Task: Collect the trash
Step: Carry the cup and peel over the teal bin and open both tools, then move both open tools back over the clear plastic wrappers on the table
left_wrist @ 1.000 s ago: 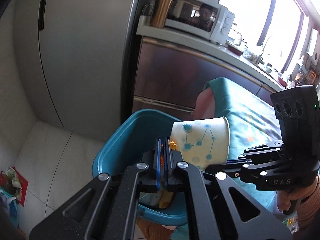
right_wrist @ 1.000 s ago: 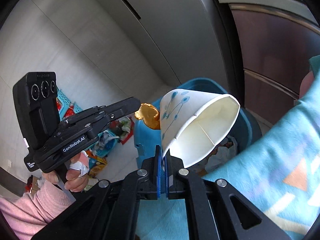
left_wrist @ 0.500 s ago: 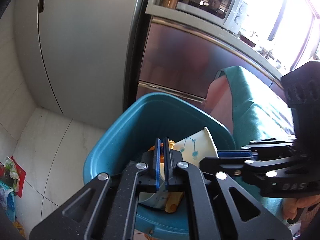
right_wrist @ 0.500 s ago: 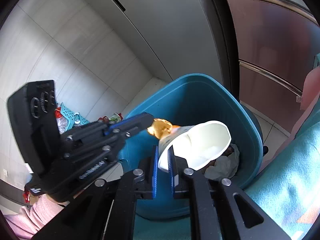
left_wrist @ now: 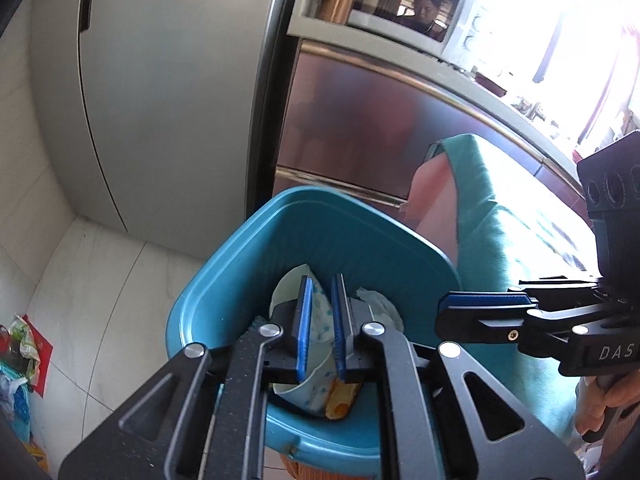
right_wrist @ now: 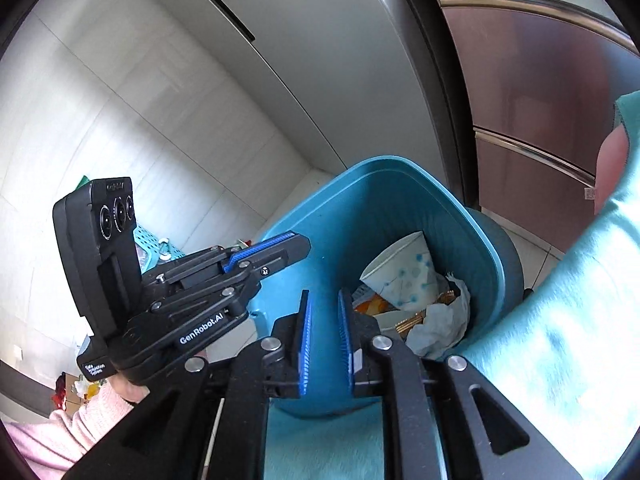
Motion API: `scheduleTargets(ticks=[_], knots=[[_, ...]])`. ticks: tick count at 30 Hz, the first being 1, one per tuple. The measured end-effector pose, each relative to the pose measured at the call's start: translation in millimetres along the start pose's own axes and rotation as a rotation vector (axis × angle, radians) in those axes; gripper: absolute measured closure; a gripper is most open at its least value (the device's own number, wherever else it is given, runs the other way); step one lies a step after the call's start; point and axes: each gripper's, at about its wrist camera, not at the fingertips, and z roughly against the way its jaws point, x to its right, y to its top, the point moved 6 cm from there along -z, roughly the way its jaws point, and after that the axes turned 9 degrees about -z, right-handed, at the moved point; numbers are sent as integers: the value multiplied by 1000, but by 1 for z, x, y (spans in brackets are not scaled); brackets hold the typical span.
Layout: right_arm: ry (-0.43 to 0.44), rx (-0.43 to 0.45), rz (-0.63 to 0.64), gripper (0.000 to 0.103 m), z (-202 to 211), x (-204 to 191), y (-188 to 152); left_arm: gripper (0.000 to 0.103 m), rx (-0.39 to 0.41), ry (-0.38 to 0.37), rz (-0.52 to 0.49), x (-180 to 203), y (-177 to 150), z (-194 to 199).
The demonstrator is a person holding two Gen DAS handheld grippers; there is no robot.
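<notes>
A teal trash bin [left_wrist: 320,216] [right_wrist: 384,184] stands on the floor below both grippers. A white paper cup with blue dots [right_wrist: 404,276] lies inside it on crumpled tissue [right_wrist: 444,316] and wrappers; it also shows in the left wrist view [left_wrist: 316,360]. An orange wrapper [left_wrist: 340,398] lies in the bin beside the cup. My left gripper [left_wrist: 319,328] is open and empty over the bin. My right gripper [right_wrist: 324,336] is open and empty at the bin's near rim. Each gripper shows in the other's view: the right one [left_wrist: 480,314], the left one [right_wrist: 264,250].
A grey fridge [left_wrist: 168,80] and a steel cabinet [left_wrist: 360,128] stand behind the bin. A teal cloth [left_wrist: 520,240] [right_wrist: 560,340] covers the surface on the right. Snack packets [left_wrist: 16,352] and a basket [right_wrist: 148,248] lie on the tiled floor at left.
Both grippers lowered over the bin and opened. The paper cup left my right gripper and the orange wrapper left my left; both now lie in the bin.
</notes>
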Motion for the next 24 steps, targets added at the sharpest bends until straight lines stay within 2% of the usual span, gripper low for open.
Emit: scheduleTargets(ticks=[5, 8, 13, 17, 24], knots=[[27, 54, 16, 85, 31, -4, -9, 85, 62, -27, -52, 22, 7, 26], [38, 111, 15, 79, 56, 1, -17, 76, 110, -63, -89, 43, 12, 45], [35, 214, -10, 79, 103, 17, -38, 65, 174, -145, -178, 92, 14, 69], [-9, 296, -40, 76, 141, 35, -54, 62, 189, -221, -255, 138, 12, 78], [-86, 422, -135, 76, 204, 83, -91, 59, 169, -366, -353, 226, 2, 76]])
